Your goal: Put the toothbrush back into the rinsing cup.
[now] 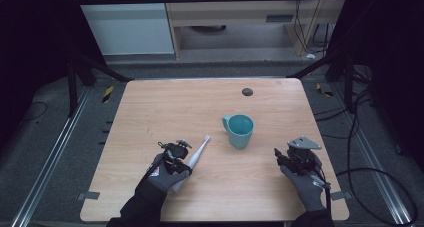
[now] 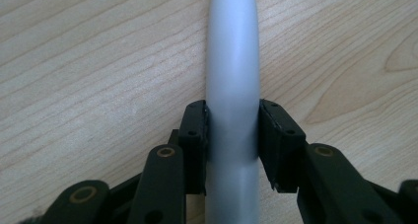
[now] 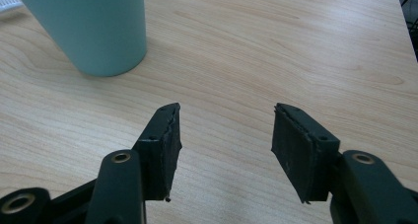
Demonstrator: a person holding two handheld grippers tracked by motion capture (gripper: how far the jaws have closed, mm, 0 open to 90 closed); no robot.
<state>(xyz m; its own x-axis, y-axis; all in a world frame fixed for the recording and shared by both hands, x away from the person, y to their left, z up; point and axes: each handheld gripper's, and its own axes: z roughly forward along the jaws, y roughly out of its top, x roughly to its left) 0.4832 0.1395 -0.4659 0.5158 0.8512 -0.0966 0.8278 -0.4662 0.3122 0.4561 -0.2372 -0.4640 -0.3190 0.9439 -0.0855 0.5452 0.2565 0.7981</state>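
Your left gripper [image 2: 231, 130] has its jaws clamped on the white plastic toothbrush [image 1: 196, 154], apparently flat on the light wooden tabletop [image 1: 200, 112]. Right gripper [image 3: 224, 145]: jaws apart, empty, near the teal ceramic mug [image 1: 239, 130].

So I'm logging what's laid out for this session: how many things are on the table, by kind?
Toothbrush: 1, white, lying on the table, clamped in the left tool
Cup: 1, teal, upright
Small dark round thing near the far edge: 1, too small to tell what it is
Total: 3
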